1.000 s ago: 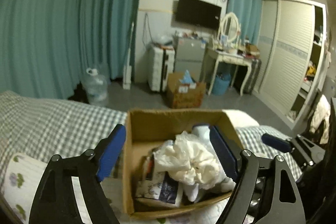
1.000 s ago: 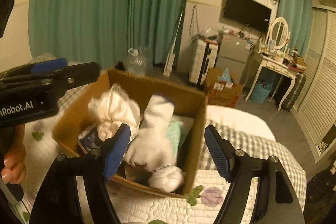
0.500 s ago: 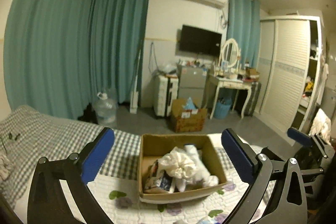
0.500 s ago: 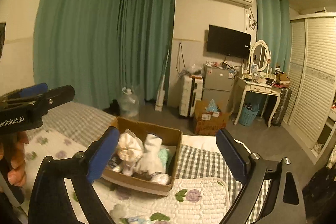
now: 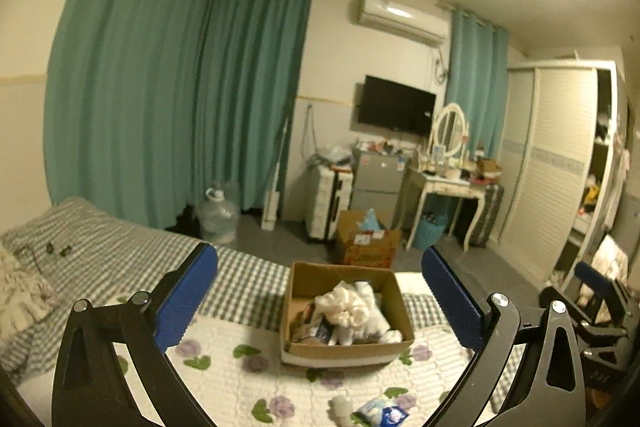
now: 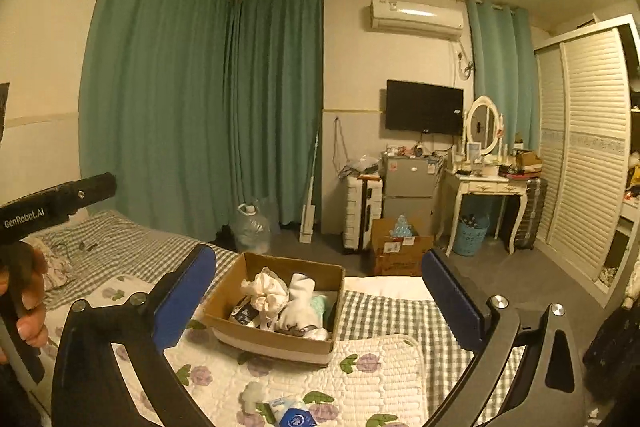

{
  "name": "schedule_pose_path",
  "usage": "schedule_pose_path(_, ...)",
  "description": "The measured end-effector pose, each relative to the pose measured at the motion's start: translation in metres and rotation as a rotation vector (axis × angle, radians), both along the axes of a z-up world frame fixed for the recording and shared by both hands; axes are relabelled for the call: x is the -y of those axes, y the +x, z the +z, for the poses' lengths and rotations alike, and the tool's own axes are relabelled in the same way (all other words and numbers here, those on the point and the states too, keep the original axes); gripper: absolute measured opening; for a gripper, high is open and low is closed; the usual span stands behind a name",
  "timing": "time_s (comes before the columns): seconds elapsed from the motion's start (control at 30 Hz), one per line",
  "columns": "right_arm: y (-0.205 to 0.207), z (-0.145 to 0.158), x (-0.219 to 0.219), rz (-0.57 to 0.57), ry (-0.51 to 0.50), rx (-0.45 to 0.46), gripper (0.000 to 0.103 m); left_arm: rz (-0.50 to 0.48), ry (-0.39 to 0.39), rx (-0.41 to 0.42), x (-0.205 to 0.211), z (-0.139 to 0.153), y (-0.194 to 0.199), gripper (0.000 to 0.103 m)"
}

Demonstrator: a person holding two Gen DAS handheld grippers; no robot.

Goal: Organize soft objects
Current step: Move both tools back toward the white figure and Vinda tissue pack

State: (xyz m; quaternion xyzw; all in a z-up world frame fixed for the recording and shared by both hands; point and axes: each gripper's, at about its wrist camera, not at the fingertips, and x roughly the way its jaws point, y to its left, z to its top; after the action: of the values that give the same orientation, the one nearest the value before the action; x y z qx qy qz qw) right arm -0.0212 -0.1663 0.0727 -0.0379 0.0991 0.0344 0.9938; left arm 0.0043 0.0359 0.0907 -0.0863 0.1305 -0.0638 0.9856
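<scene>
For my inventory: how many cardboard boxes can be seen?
2: one cardboard box on the bed holding soft items, another box on the floor beside the dressing table.

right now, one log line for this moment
left gripper: open, empty | right gripper: open, empty | cardboard box: on bed, holding soft items | blue packet: outside box

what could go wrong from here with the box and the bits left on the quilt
The cardboard box is heaped high, so the white socks on top may spill if more is pushed in. The blue packet and small white item lie near the quilt's front edge and could get missed or knocked off.
</scene>
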Motion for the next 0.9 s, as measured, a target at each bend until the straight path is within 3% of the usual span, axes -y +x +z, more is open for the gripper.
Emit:
schedule_pose_path(0.27,-0.024,0.008,0.003,-0.031,-0.007,0.048,0.103,0.021,0.001,0.035,-0.011,-0.006,-0.022,0.103)
schedule_pose_path(0.5,-0.015,-0.012,-0.003,-0.051,-0.047,-0.012,0.103,0.023,0.017,0.023,-0.013,-0.020,-0.019,0.103)
schedule_pose_path(0.73,0.016,-0.052,-0.015,-0.041,-0.136,-0.132,0.103,-0.004,0.061,-0.103,-0.001,-0.054,0.008,0.103)
schedule_pose_path(0.9,0.041,-0.090,-0.014,-0.013,-0.146,-0.242,0.103,-0.004,0.099,-0.195,0.013,-0.088,0.030,0.103)
